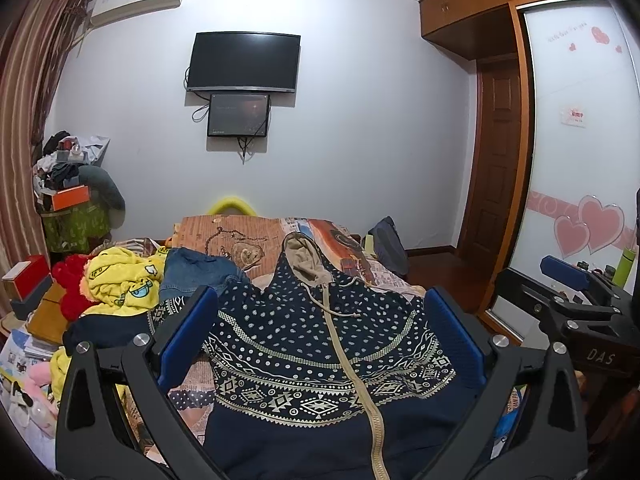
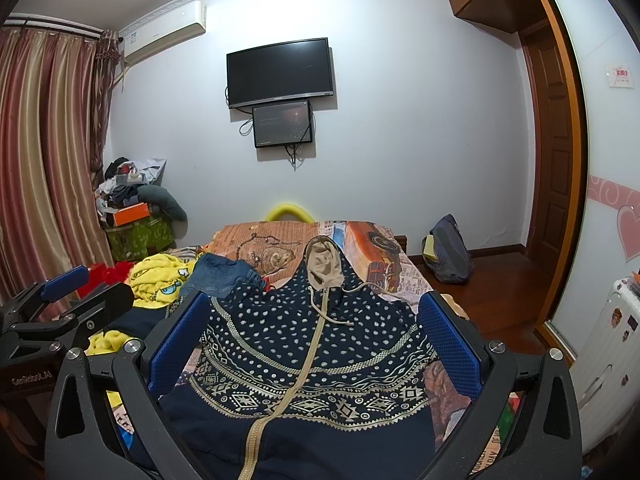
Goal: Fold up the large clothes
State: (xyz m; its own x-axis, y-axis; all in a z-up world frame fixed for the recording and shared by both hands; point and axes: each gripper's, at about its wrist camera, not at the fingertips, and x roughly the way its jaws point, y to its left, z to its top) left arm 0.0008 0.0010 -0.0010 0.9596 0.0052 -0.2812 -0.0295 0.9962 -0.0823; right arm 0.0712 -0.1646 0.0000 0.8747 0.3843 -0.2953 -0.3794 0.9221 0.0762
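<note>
A navy zip hoodie (image 1: 304,344) with cream dots, patterned bands and a beige-lined hood (image 1: 306,258) lies face up on the bed, hood away from me; it also shows in the right wrist view (image 2: 316,344). My left gripper (image 1: 320,320) is open and empty, held above the hoodie's chest. My right gripper (image 2: 314,320) is open and empty too, over the same area. The right gripper shows at the right edge of the left wrist view (image 1: 568,280), and the left gripper at the left edge of the right wrist view (image 2: 68,300).
A pile of clothes lies left of the hoodie: a yellow garment (image 1: 124,280), jeans (image 1: 196,272) and a red item (image 1: 72,284). Boxes and clutter (image 1: 68,200) stand in the left corner. A backpack (image 2: 448,252) sits on the wooden floor, with a wardrobe (image 1: 576,140) on the right.
</note>
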